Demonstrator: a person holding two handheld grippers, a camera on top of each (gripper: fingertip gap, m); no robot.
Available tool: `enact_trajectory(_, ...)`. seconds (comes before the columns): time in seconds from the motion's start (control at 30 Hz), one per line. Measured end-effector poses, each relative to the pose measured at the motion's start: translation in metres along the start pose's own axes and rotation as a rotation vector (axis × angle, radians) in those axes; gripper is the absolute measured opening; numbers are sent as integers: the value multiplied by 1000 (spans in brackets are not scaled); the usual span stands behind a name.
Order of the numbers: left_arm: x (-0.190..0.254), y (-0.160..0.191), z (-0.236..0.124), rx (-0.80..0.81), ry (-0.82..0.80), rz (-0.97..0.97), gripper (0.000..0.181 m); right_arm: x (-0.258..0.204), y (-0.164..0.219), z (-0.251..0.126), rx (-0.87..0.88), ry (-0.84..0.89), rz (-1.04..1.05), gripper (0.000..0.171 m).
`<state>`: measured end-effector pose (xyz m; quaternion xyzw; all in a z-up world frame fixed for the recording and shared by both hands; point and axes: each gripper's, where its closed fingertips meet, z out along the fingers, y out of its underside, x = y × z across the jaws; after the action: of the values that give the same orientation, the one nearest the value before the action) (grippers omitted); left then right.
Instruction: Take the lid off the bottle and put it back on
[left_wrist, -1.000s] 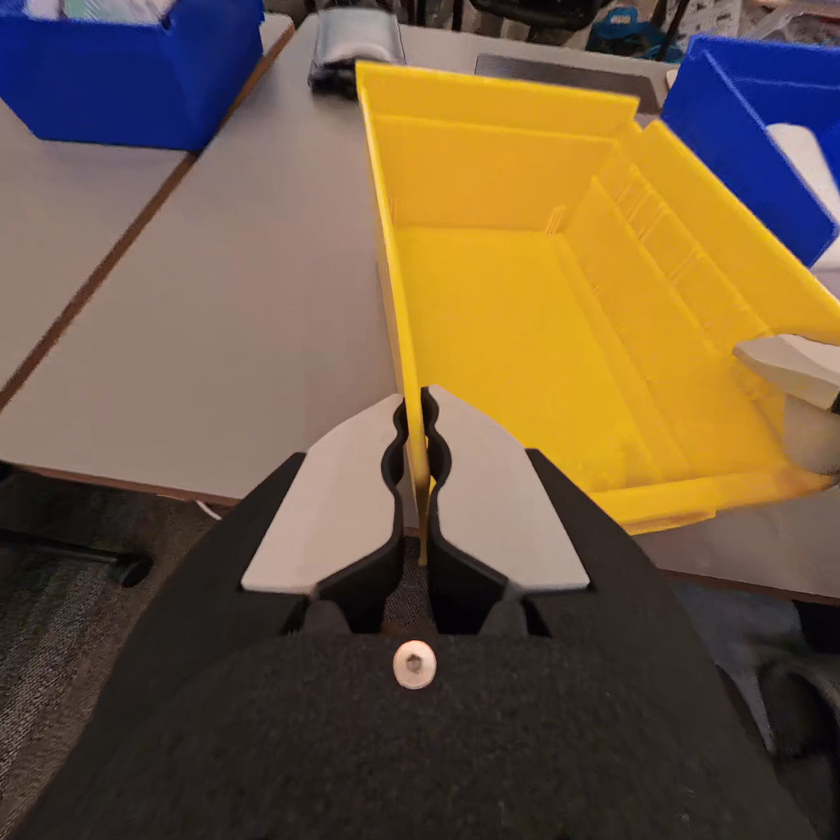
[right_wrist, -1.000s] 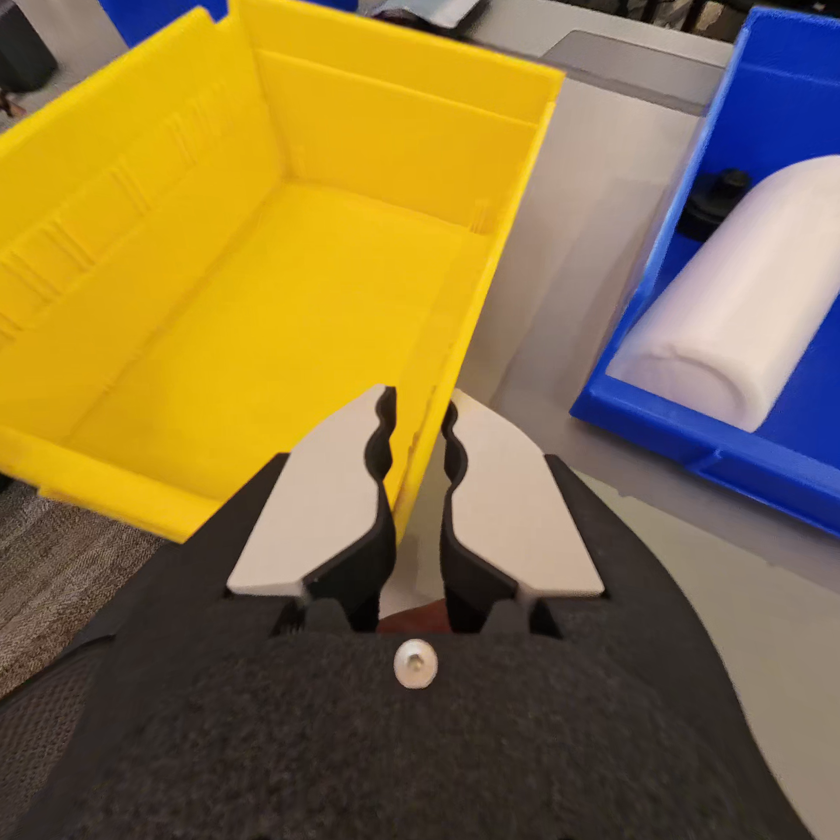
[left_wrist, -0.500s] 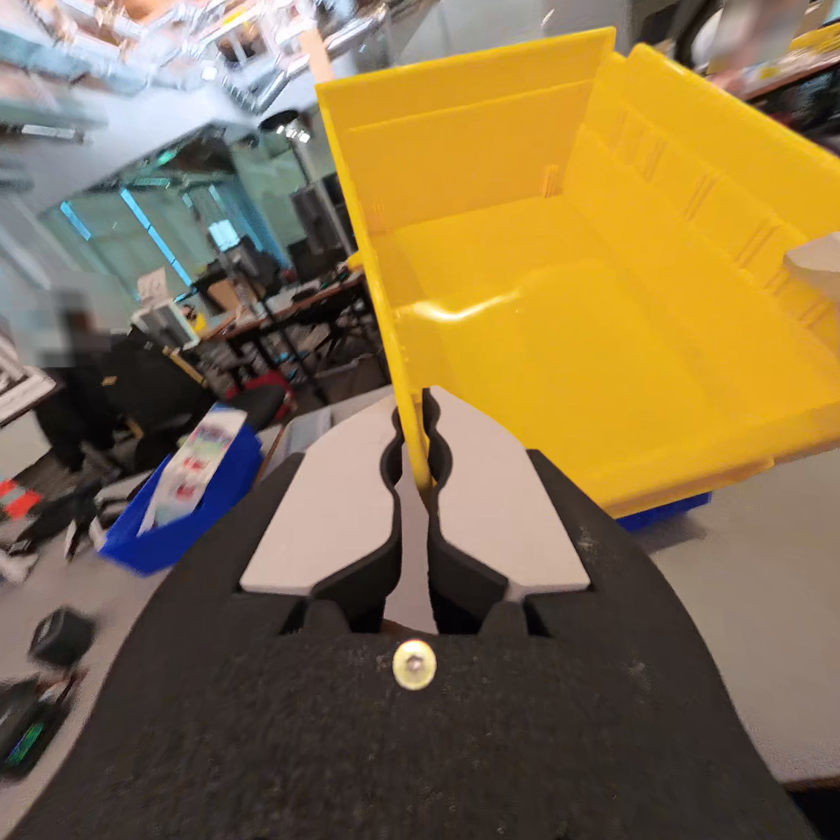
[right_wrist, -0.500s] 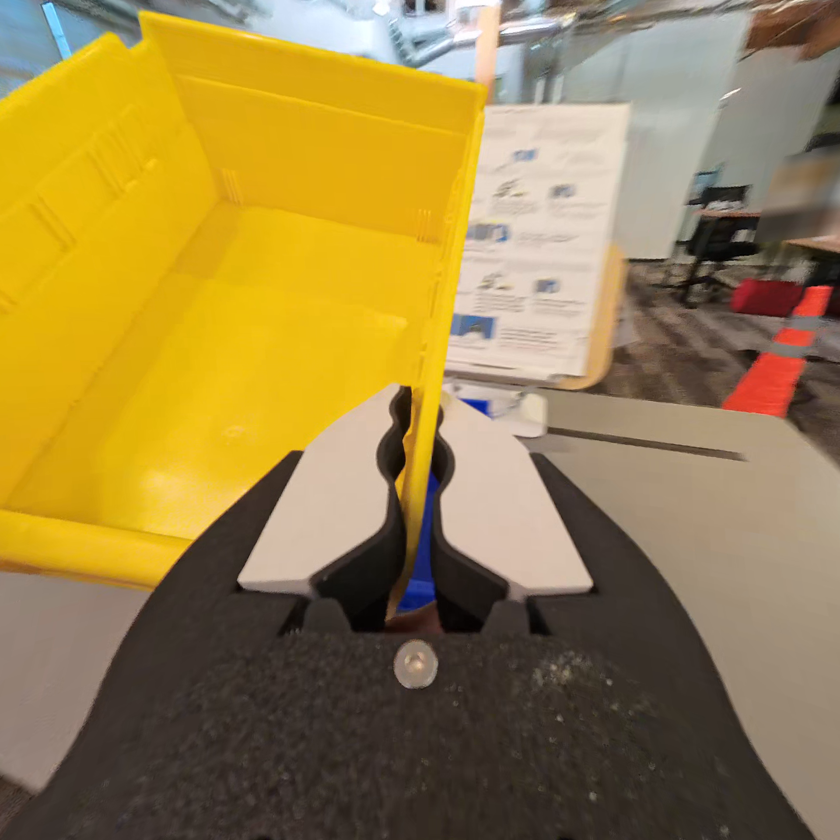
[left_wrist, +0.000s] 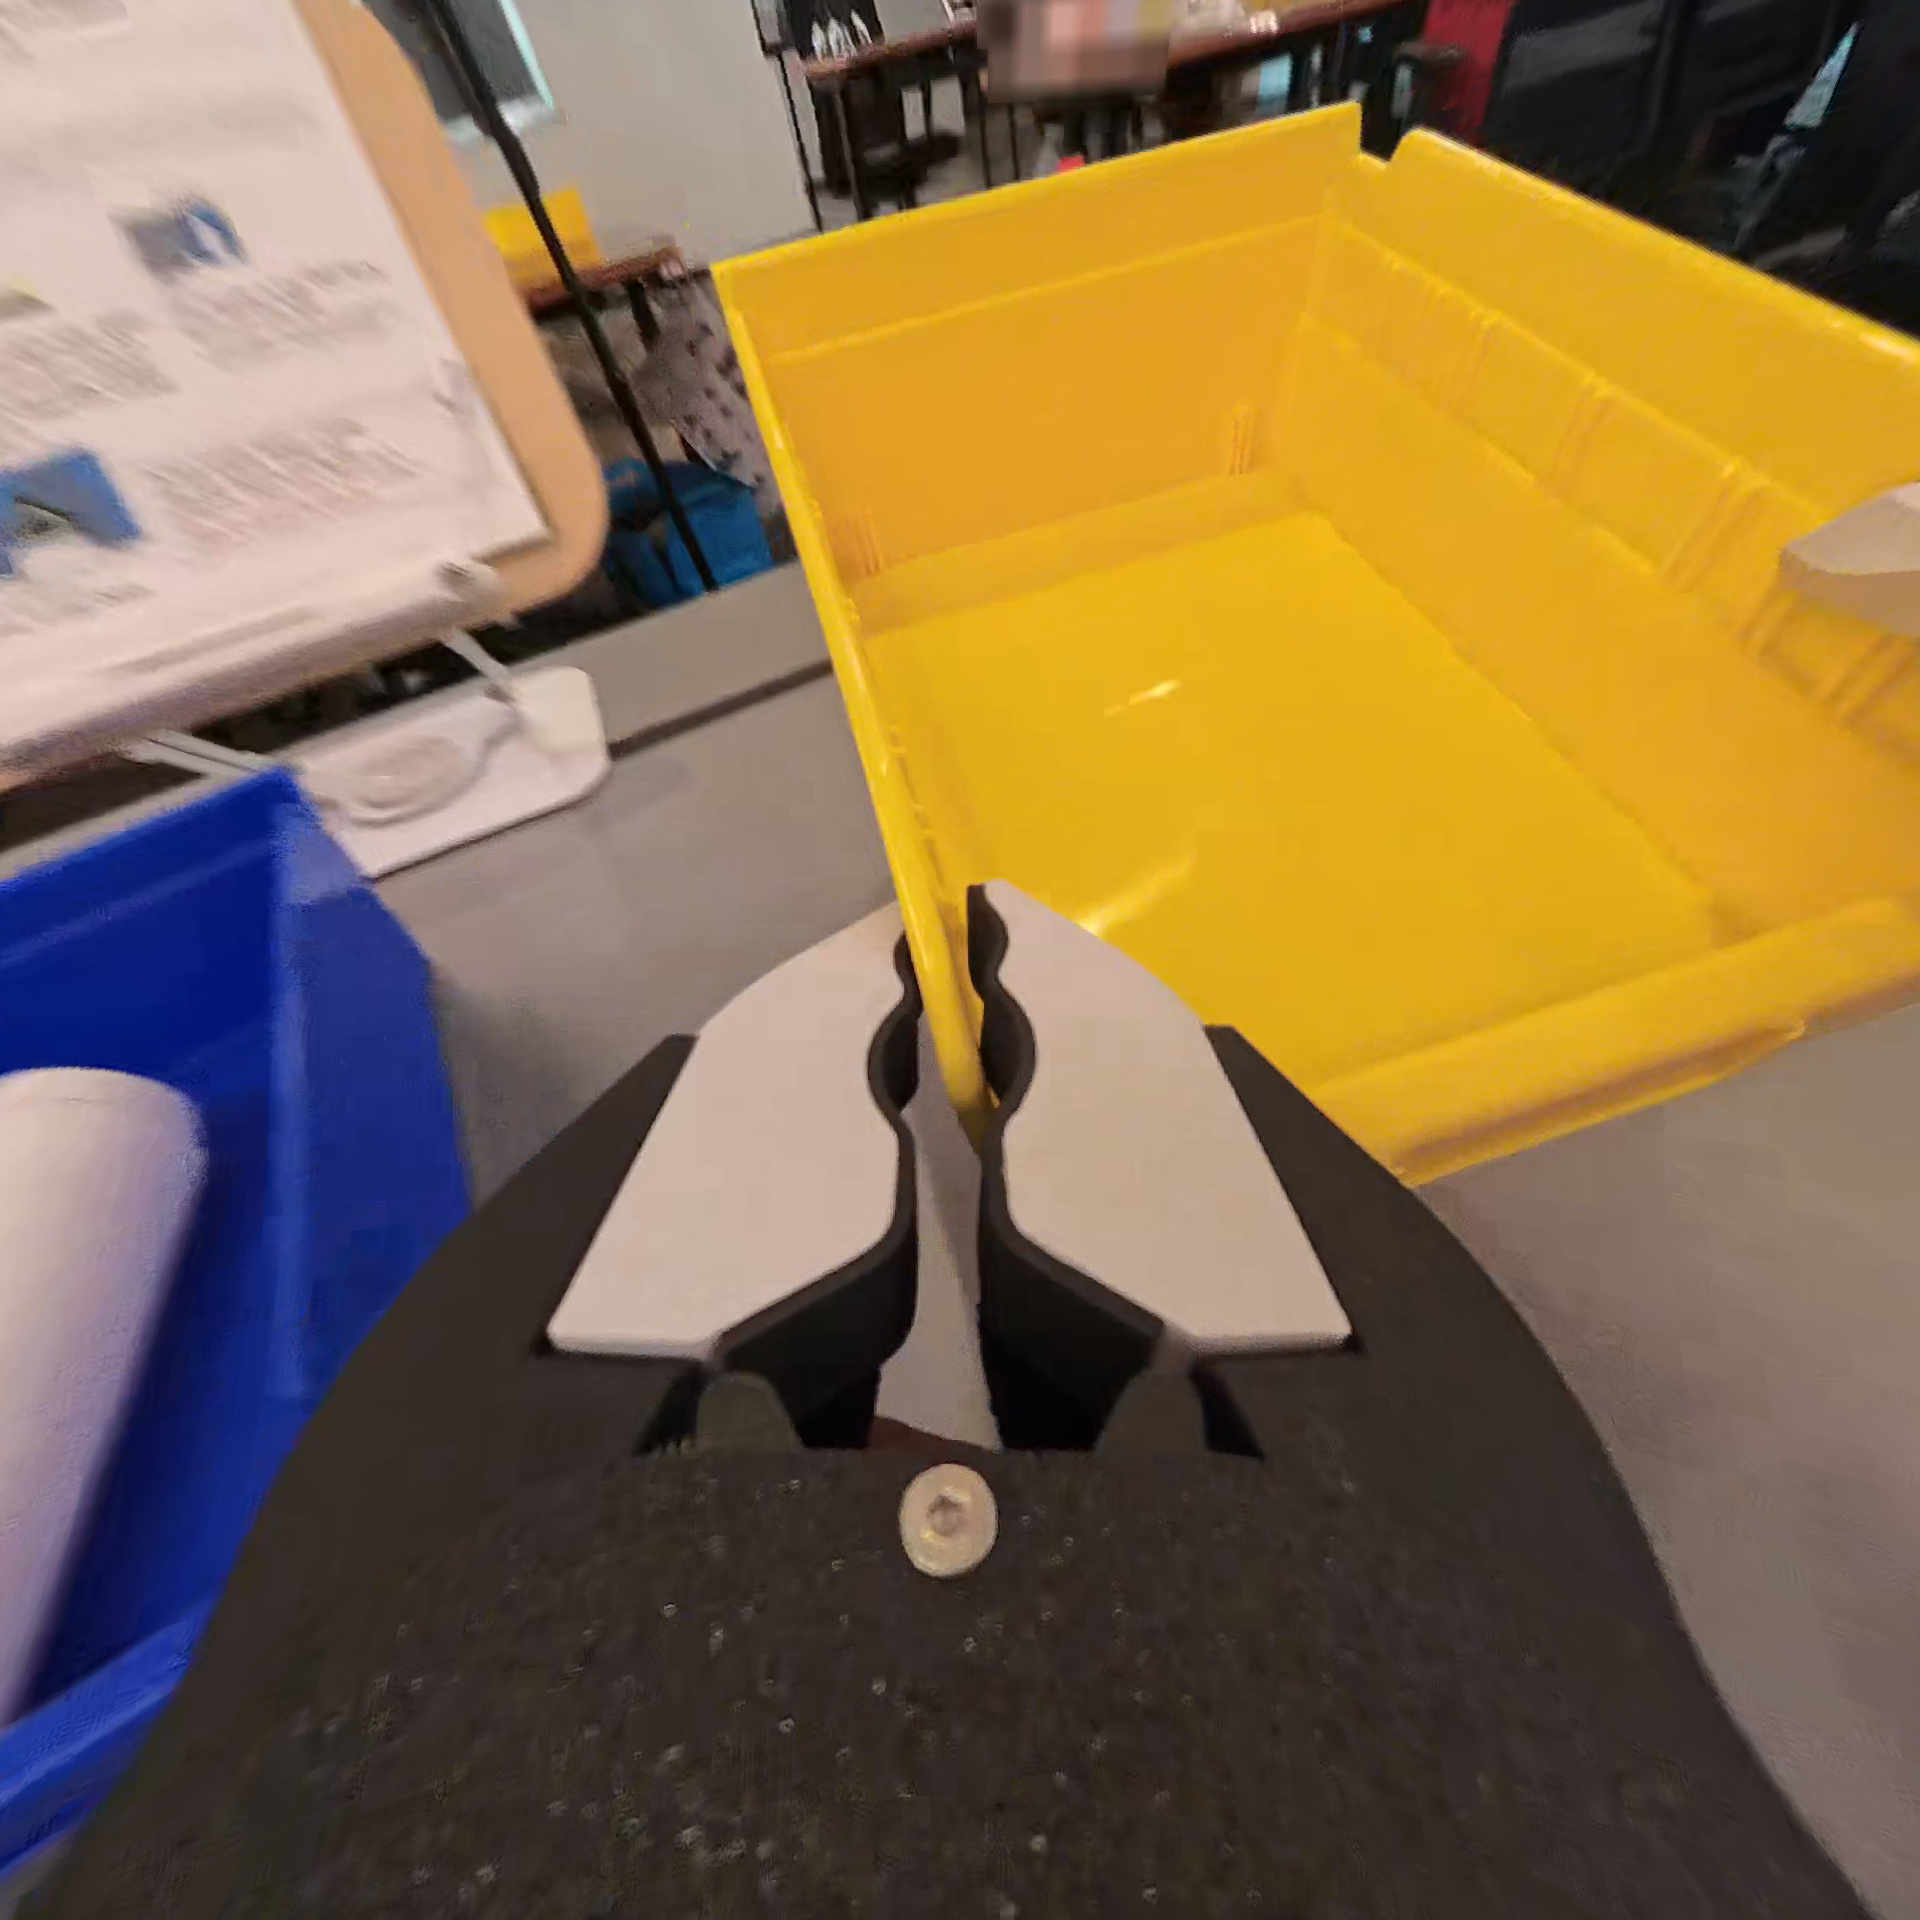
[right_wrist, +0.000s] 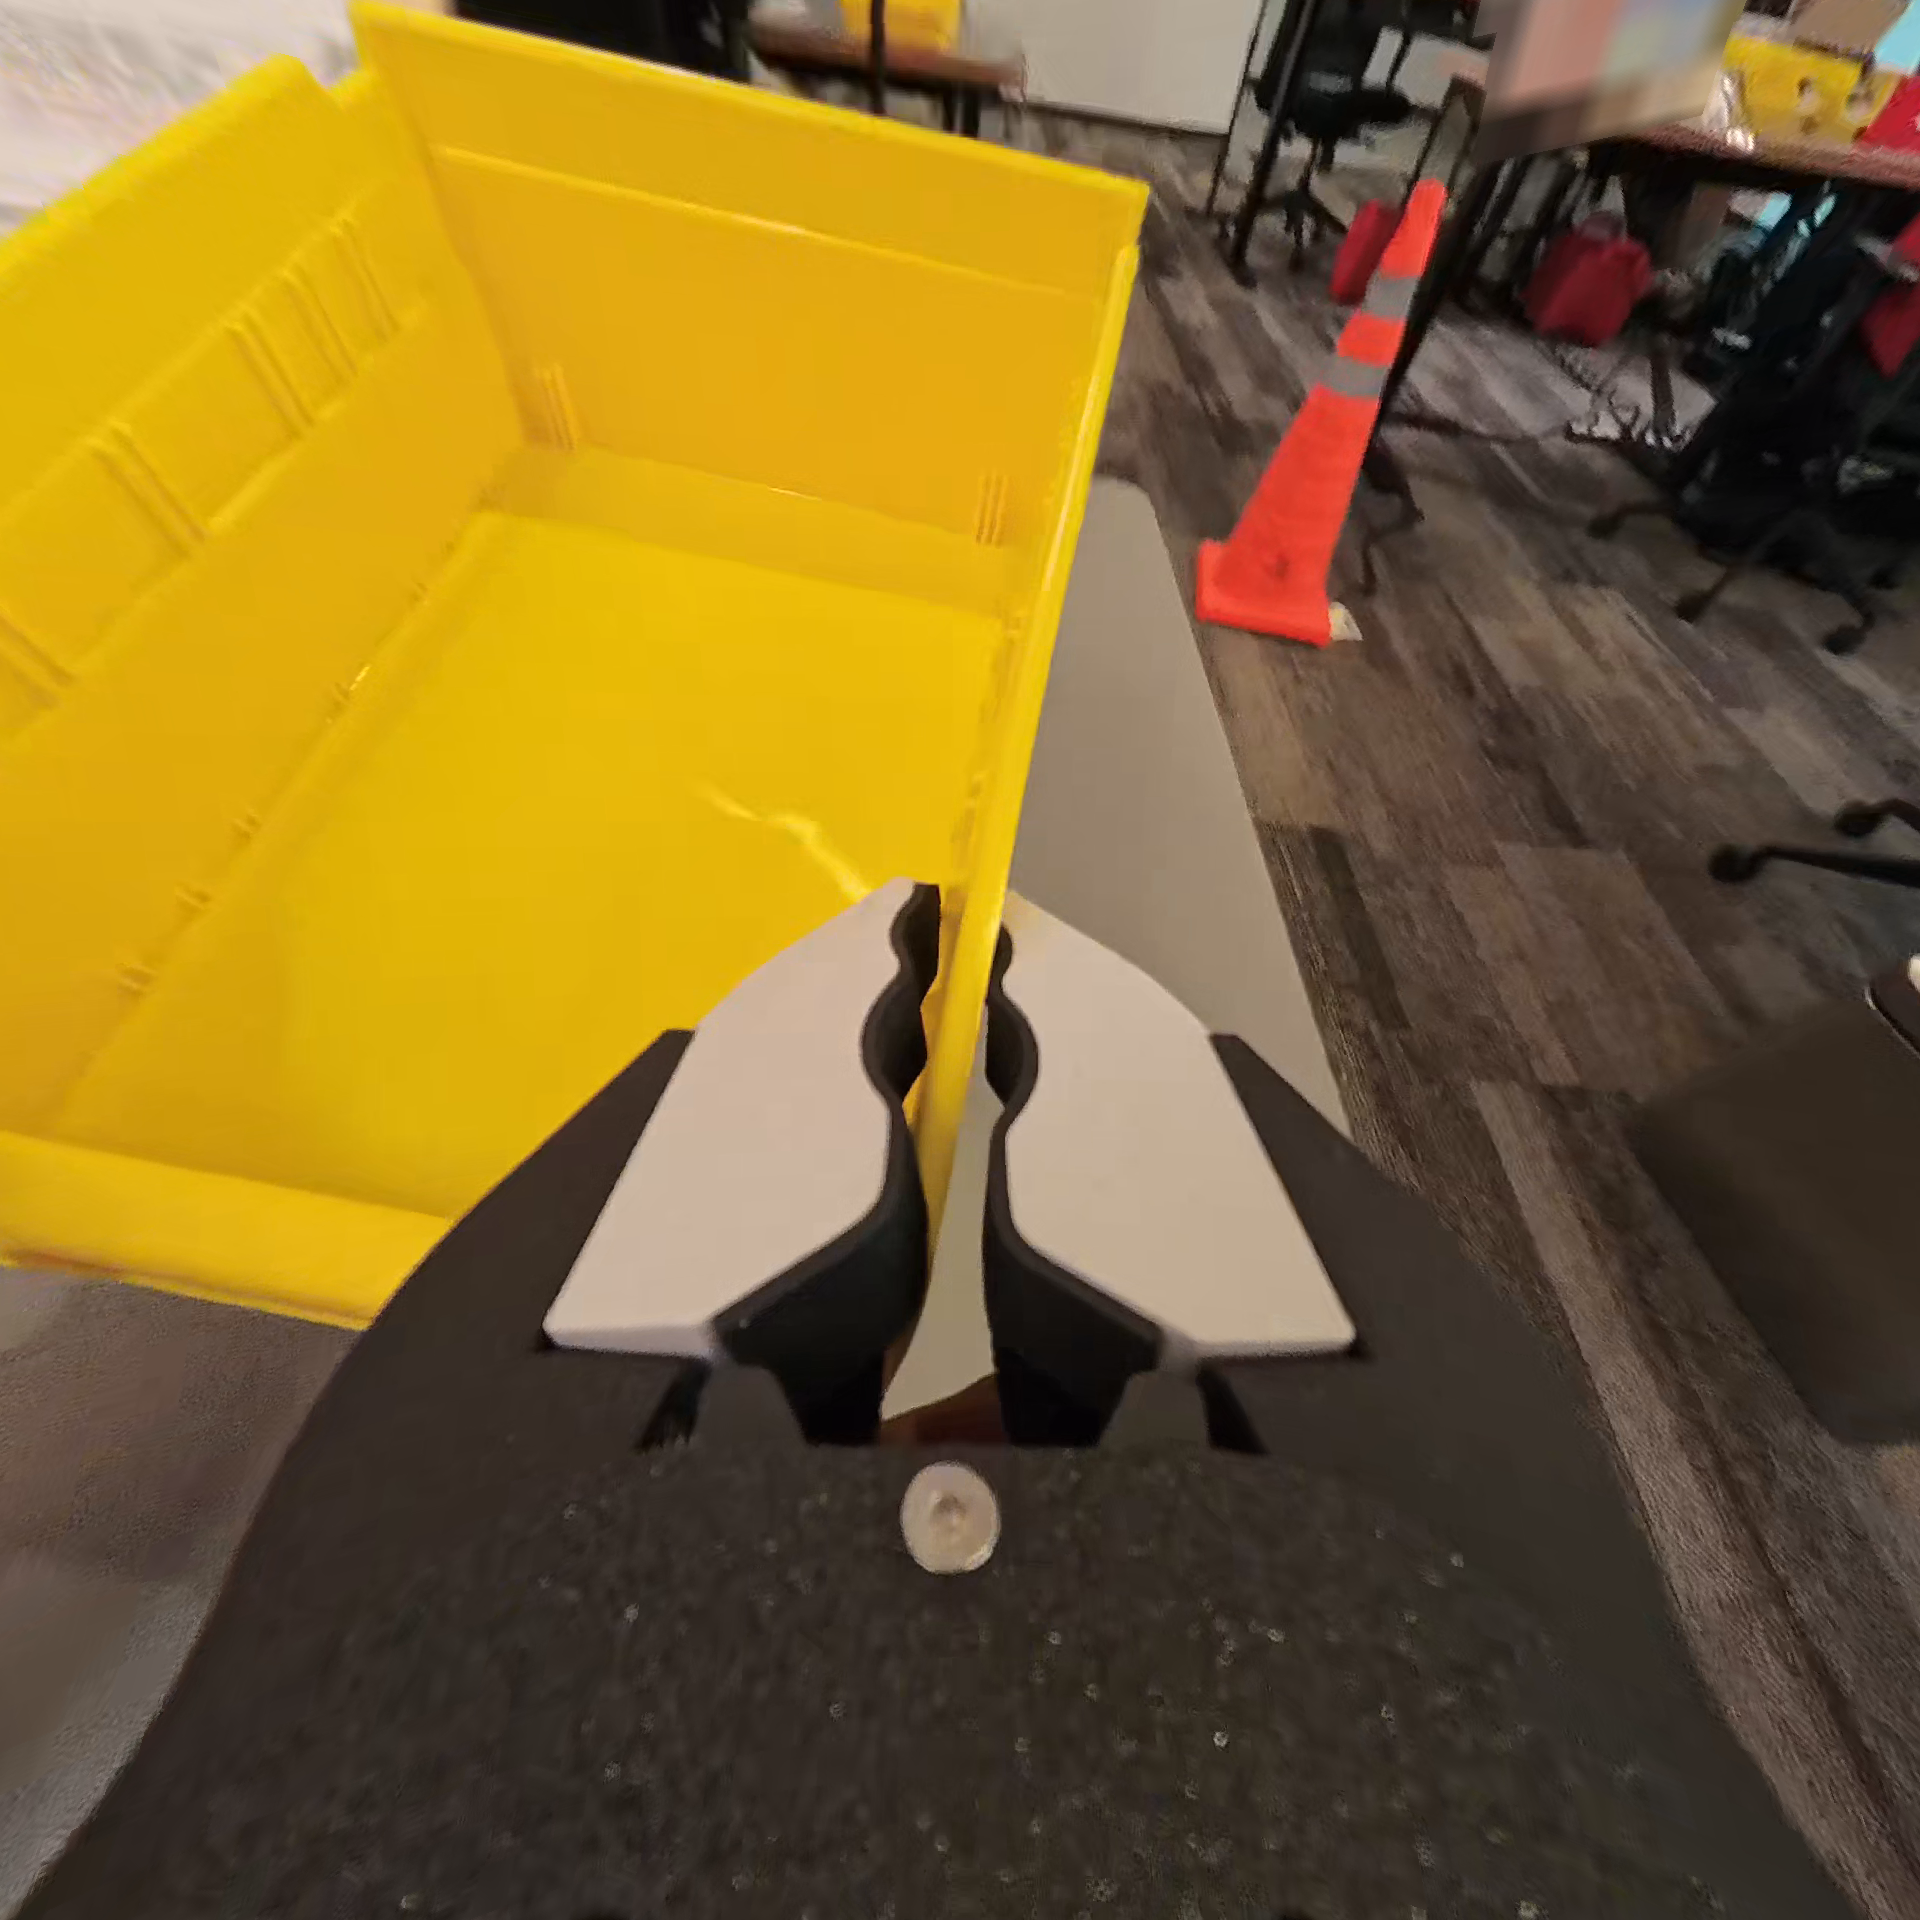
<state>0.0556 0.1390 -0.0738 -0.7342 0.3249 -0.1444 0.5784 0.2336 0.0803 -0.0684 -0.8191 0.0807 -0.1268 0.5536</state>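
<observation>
Left gripper (left_wrist: 943, 940) clamped on the left side wall of one yellow bin (left_wrist: 1288, 790), fingers nearly together with only the thin wall between. Right gripper (right_wrist: 961, 935) pinches the opposite wall of the same bin (right_wrist: 499, 790) likewise. Bin interior holds nothing. One blue bin (left_wrist: 208, 1039) sits left on the grey tabletop (left_wrist: 644, 894), a white cylinder (left_wrist: 73, 1351) inside, blurred; cannot tell if it is the bottle. One orange cone (right_wrist: 1320, 457) on the floor (right_wrist: 1538, 831).

Grey table (left_wrist: 665, 894), wood-look floor (right_wrist: 1558, 790)
</observation>
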Motion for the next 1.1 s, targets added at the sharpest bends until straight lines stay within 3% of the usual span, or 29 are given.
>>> enact_trajectory(0.23, 31, 57, 34, -137, 95, -107, 12, 20, 77, 39, -176, -54, 63, 6)
enact_trajectory(0.43, 45, 58, 29, -153, 260, -247, 26, 24, 76, 56, -153, -14, 98, 9)
enact_trajectory(0.57, 47, 40, 4, -133, 449, -358, 34, 36, 79, 54, -174, 63, 22, 28)
enact_trajectory(0.67, 12, 21, -31, -81, 468, -265, 41, 49, 70, 39, -174, 151, -98, 45)
enact_trajectory(0.8, -102, 15, -73, -18, 249, -167, 60, 52, 28, 14, -46, 289, -125, 40)
enact_trajectory(0.9, -200, 41, -100, -54, 8, -156, 77, -9, -2, 10, 39, 154, -143, 40)
enact_trajectory(1.0, -282, 80, -119, -96, -205, -178, 73, -113, -15, 11, 64, -60, -143, 41)
enact_trajectory(1.1, -315, 125, -116, -194, -241, -237, 72, -232, -6, 8, 50, -237, -162, 41)
